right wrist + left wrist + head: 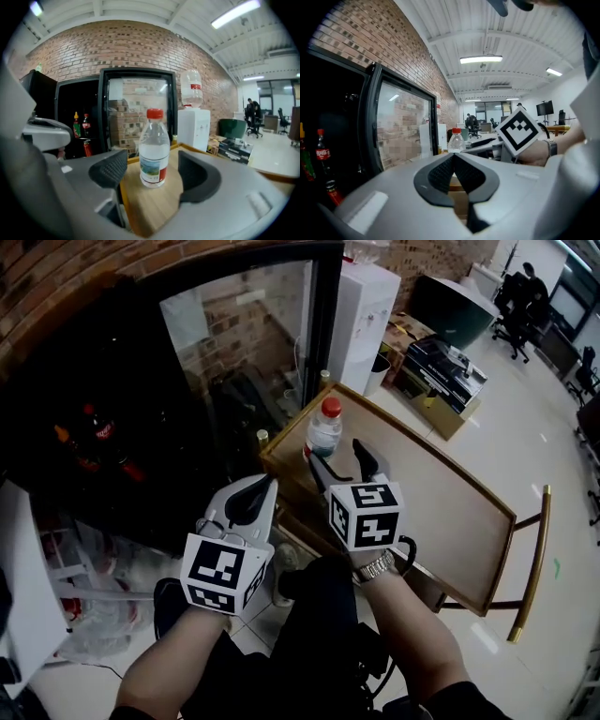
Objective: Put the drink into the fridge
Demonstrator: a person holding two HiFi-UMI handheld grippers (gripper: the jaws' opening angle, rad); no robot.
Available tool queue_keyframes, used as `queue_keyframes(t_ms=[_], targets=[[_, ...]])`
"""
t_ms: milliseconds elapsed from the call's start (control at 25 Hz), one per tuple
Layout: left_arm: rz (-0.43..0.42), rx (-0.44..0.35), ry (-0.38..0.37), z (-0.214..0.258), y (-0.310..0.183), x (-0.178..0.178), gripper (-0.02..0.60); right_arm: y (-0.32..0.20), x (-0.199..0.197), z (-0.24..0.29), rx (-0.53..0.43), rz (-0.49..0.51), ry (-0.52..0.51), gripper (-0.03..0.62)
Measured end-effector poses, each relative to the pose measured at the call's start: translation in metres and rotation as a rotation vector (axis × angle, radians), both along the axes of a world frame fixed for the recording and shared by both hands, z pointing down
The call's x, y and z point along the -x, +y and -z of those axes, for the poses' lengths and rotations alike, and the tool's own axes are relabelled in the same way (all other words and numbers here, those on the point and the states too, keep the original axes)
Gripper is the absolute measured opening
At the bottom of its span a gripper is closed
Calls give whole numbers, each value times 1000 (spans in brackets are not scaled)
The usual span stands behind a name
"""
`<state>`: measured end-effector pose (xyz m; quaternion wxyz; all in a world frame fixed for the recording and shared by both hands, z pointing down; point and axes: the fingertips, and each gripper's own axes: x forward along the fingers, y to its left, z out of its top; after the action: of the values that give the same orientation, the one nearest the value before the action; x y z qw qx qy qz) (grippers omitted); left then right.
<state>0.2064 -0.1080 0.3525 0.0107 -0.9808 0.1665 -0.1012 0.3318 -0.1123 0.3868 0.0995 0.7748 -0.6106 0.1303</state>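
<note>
Standing mid-frame on a tan wooden table (450,512), the clear red-capped plastic bottle (153,150) faces the right gripper (152,174), spread wide; left gripper (453,161) pressed together.

Inside the black glass-door fridge (141,282), the red-labelled bottles (94,430) are dark and blurred; their number cannot be told. The fridge's left side is cut off by the head view's edge. Right of the fridge, in the left gripper view, the grey left gripper (453,157) hides the lower body of the clear plastic red-capped bottle (454,142).

One bottle (324,427), one table (450,512), one fridge (234,352), two tongs (270,484) (336,454).
</note>
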Motion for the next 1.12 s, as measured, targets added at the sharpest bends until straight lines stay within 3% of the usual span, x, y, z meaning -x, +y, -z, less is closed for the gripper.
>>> queue_keyframes(t_ms=[400,800,1120], targets=[[-61,-18,-33,0,-40,-29,5,-43,-15,-16,15,-15,-47,338],[-88,-49,-28,13,-62,-28,5,-51,-15,-12,12,-42,-66,301],[-66,-57,1,24,-68,-15,5,-56,11,8,-14,4,-36,299]])
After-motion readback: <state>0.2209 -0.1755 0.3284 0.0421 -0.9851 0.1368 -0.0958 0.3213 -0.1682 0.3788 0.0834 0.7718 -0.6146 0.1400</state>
